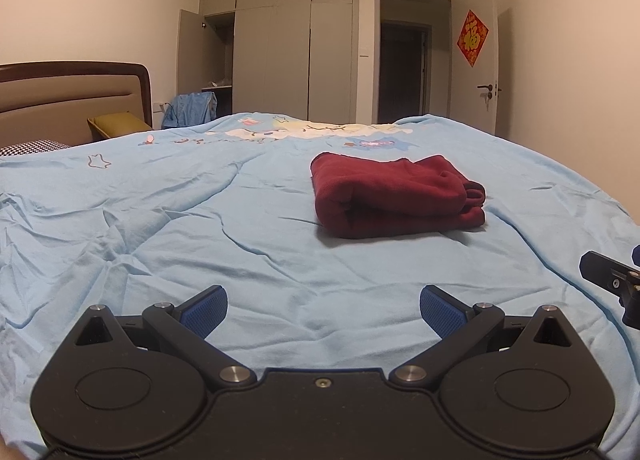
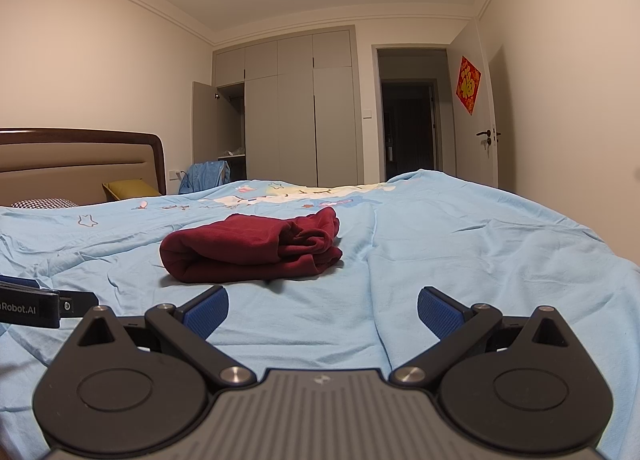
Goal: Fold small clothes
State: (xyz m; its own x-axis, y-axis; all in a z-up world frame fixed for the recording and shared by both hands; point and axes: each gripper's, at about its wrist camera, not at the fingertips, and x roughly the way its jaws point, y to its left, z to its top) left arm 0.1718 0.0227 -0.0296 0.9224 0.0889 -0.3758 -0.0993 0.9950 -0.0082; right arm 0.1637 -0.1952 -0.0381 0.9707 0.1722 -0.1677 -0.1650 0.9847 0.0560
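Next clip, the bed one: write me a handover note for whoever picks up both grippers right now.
Left gripper: jaws open, empty, low over the blue bedspread.
Right gripper: jaws open, empty, alongside the left.
Maroon garment: lies ahead of both grippers on the bedspread, already folded into a compact bundle, touched by neither.
Done: this piece looks folded, though its right end is a bit bunched.
Left: maybe tidy that end; no other unfolded clothes show on the bed.

bare sheet (image 1: 320, 280) before garment (image 1: 396, 195)
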